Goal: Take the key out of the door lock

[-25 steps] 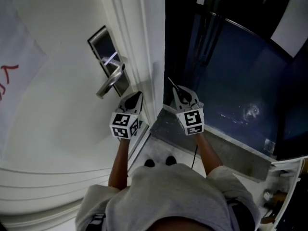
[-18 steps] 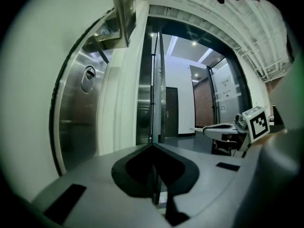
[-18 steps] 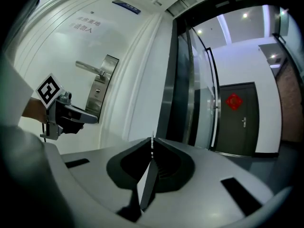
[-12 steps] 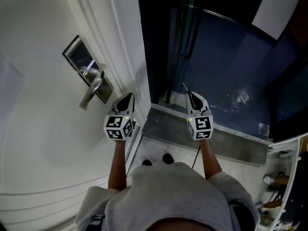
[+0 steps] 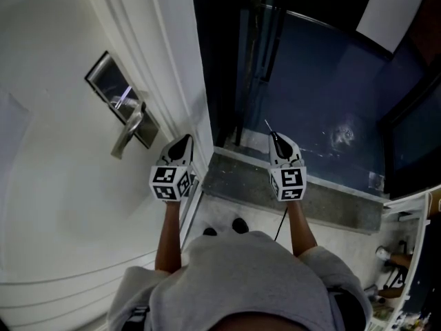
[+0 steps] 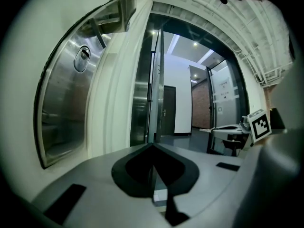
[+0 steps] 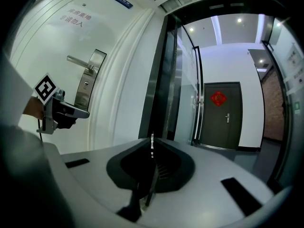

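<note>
The steel lock plate (image 5: 110, 88) with its lever handle (image 5: 128, 132) sits on the white door (image 5: 55, 185); its keyhole (image 6: 82, 59) shows in the left gripper view with no key in it. My right gripper (image 5: 273, 137) is shut on the key (image 5: 267, 125), whose thin blade (image 7: 152, 142) pokes out past the closed jaws, off to the right of the door edge in front of the dark glass. My left gripper (image 5: 183, 142) is shut on nothing and hangs just right of and below the handle, close to the door edge.
Right of the door edge is a dark glass panel (image 5: 324, 81) over a grey stone sill (image 5: 303, 195). The person's shoes (image 5: 239, 225) stand on the pale floor. A corridor with a dark door (image 7: 223, 115) lies behind the glass. Small clutter sits at the lower right (image 5: 396, 267).
The head view has swung, so the lock now sits further left. Both grippers stand a little further from the lock than a second ago. The right one still holds the key.
</note>
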Action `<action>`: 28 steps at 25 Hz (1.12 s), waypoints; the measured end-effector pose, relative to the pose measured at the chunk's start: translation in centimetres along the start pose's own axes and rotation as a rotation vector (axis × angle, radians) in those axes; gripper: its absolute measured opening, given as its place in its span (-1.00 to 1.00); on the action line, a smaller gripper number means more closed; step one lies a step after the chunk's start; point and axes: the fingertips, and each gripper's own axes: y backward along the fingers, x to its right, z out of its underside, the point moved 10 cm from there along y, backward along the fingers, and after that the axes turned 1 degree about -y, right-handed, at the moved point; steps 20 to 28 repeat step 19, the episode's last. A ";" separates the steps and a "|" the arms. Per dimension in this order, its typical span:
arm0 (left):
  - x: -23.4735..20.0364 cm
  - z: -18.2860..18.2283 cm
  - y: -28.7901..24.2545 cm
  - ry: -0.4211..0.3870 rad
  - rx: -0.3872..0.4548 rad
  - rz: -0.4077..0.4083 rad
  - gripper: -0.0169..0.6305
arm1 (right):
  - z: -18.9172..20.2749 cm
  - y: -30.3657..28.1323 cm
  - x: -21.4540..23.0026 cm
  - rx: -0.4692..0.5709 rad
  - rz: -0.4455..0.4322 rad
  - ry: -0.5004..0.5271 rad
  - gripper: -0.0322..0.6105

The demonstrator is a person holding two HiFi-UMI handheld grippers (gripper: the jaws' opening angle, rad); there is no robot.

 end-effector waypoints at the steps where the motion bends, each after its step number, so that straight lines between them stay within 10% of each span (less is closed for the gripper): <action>1: 0.0 0.0 0.0 0.000 -0.001 -0.001 -0.89 | 0.0 0.0 -0.1 -0.001 -0.001 0.001 -0.80; 28: -0.2 0.2 0.4 0.000 -0.009 -0.007 -0.89 | -0.1 -0.3 -0.9 -0.003 -0.014 0.002 -0.80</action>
